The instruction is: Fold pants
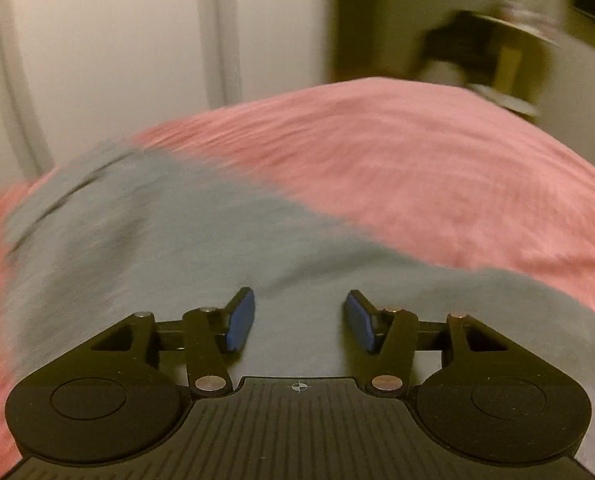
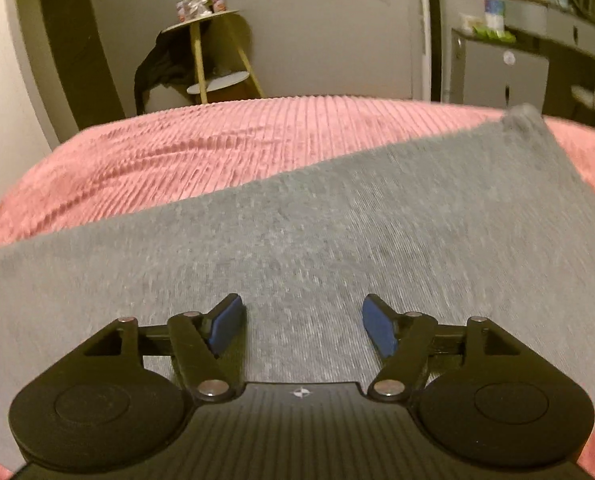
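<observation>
Lying lengthwise across pink bedspread (image 2: 177,152), grey pants (image 2: 317,232) beneath both gaping, empty tools.

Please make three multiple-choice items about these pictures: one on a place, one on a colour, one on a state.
1. Where do the grey pants lie?
A. On the pink bedspread
B. On the wooden stool
C. On the floor

2. What colour are the pads on the fingers of the right gripper?
A. Red
B. Blue
C. White

3. In what state is the left gripper?
A. Shut on the pants
B. Open, holding nothing
C. Shut on the bedspread

Answers:
1 A: the pink bedspread shows around the pants.
2 B: both pads are blue.
3 B: the fingers stand apart, with flat cloth visible between them.
</observation>
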### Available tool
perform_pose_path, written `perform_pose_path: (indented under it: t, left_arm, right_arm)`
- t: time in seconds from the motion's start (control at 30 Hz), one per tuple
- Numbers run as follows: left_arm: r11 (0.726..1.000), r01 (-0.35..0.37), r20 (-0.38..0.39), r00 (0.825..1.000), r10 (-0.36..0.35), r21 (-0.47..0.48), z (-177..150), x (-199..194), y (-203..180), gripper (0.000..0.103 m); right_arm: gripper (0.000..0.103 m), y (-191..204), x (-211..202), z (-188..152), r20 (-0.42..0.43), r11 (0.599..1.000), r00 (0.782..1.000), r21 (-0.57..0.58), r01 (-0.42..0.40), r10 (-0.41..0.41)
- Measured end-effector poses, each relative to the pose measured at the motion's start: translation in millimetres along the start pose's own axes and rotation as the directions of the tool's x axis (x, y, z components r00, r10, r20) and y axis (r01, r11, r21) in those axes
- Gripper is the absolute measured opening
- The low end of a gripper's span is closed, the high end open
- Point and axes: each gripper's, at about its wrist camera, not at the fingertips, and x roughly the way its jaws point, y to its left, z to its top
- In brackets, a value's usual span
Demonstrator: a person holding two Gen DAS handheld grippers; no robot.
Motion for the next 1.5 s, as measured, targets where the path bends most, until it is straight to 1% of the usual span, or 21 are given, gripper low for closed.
perform_pose_path:
  t: [0.07,0.13,0.27,0.33,0.37,0.43,0.53,0.63,0.7,0.77,0.83,0.9,1.0,1.13,1.2,1.27,1.33,1.37,1.43,1.47,1.5]
  left_arm:
    - [0.991,0.004,-0.052,0.999,-0.011,-0.132,2.4,-14.9,27.2,0.061]
    - [0.973,-0.015,-0.053,0.999,0.003,-0.229,1.7,-26.1,44.2,0.075]
    - [0.989,-0.084,0.036,0.995,0.089,-0.126,2.2,-30.6,48.7,0.075]
    - [0.988,-0.082,0.040,0.995,0.087,-0.128,2.2,-24.9,54.2,0.075]
    - [0.988,-0.071,0.032,0.997,0.076,-0.134,2.7,-20.9,59.0,0.075]
    - [0.988,-0.065,0.018,0.998,0.068,-0.142,8.0,-11.1,58.8,0.075]
    - [0.982,-0.050,0.035,0.998,0.058,-0.183,12.5,-0.9,62.8,0.076]
    - [0.980,-0.019,0.084,0.996,0.036,-0.198,12.8,5.6,63.2,0.076]
    - [0.982,0.014,0.107,0.994,0.006,-0.189,12.6,5.5,62.2,0.076]
    - [0.984,0.044,0.115,0.993,-0.024,-0.173,13.6,5.8,57.7,0.076]
    - [0.979,0.114,0.122,0.988,-0.094,-0.171,13.8,5.2,54.5,0.076]
    - [0.975,0.149,0.138,0.982,-0.128,-0.162,12.8,2.8,49.5,0.076]
    - [0.956,0.250,0.121,0.965,-0.233,-0.151,11.2,1.3,42.4,0.071]
    - [0.897,0.406,0.089,0.914,-0.397,-0.174,9.1,-3.2,36.7,0.068]
    - [0.830,0.534,0.039,0.844,-0.535,-0.159,9.3,-1.5,29.4,0.073]
    - [0.748,0.636,-0.030,0.758,-0.652,-0.189,3.7,5.7,20.1,0.073]
    - [0.712,0.663,-0.101,0.712,-0.695,-0.230,-2.4,16.2,9.3,0.073]
    - [0.716,0.656,-0.146,0.705,-0.694,-0.237,-5.5,22.9,2.8,0.071]
    - [0.775,0.603,-0.197,0.750,-0.631,-0.187,-10.4,31.1,-7.8,0.052]
    - [0.790,0.594,-0.189,0.767,-0.613,-0.151,-10.4,30.7,-10.4,0.051]
    - [0.789,0.596,-0.187,0.766,-0.614,-0.151,-9.5,30.8,-10.8,0.052]
  right_arm:
    - [0.065,16.8,3.6,8.0,0.026,0.998,0.999,-0.045,-0.034,0.035]
    - [0.056,37.6,6.9,20.6,0.022,0.993,0.994,-0.053,-0.107,0.109]
    - [0.037,101.1,25.0,51.7,-0.042,0.941,0.948,-0.117,-0.319,0.316]
    - [0.025,137.1,37.7,67.5,-0.076,0.900,0.914,-0.164,-0.405,0.398]
    - [0.026,153.3,42.6,73.9,-0.084,0.879,0.901,-0.199,-0.434,0.425]
    - [0.032,185.3,55.7,85.8,-0.124,0.817,0.861,-0.276,-0.507,0.493]
    - [0.061,224.7,74.4,95.1,-0.201,0.752,0.825,-0.341,-0.564,0.528]
    - [0.070,255.0,89.4,91.6,-0.286,0.681,0.800,-0.421,-0.599,0.527]
    - [0.070,265.8,95.1,88.1,-0.335,0.646,0.787,-0.450,-0.617,0.518]
    - [0.062,274.5,94.9,84.4,-0.361,0.596,0.774,-0.495,-0.632,0.520]
    - [0.025,281.4,92.7,76.4,-0.397,0.556,0.769,-0.533,-0.638,0.502]
    - [0.009,281.6,88.5,68.2,-0.390,0.524,0.771,-0.572,-0.631,0.503]
    - [0.006,280.0,76.1,64.8,-0.356,0.518,0.781,-0.598,-0.612,0.513]
    - [0.005,272.8,56.1,56.7,-0.356,0.501,0.755,-0.582,-0.640,0.551]
    - [0.005,270.3,49.9,46.7,-0.366,0.490,0.750,-0.586,-0.645,0.551]
    - [0.005,269.3,46.1,35.0,-0.392,0.474,0.742,-0.586,-0.657,0.544]
    - [0.005,268.0,41.0,25.8,-0.412,0.449,0.733,-0.596,-0.666,0.541]
    - [0.005,268.6,39.5,22.3,-0.420,0.440,0.730,-0.598,-0.670,0.540]
    - [0.005,270.5,40.1,19.4,-0.441,0.435,0.720,-0.587,-0.683,0.535]
    - [0.005,270.7,40.5,20.7,-0.446,0.437,0.720,-0.584,-0.684,0.532]
    - [0.006,269.4,41.4,24.2,-0.446,0.442,0.716,-0.574,-0.689,0.537]
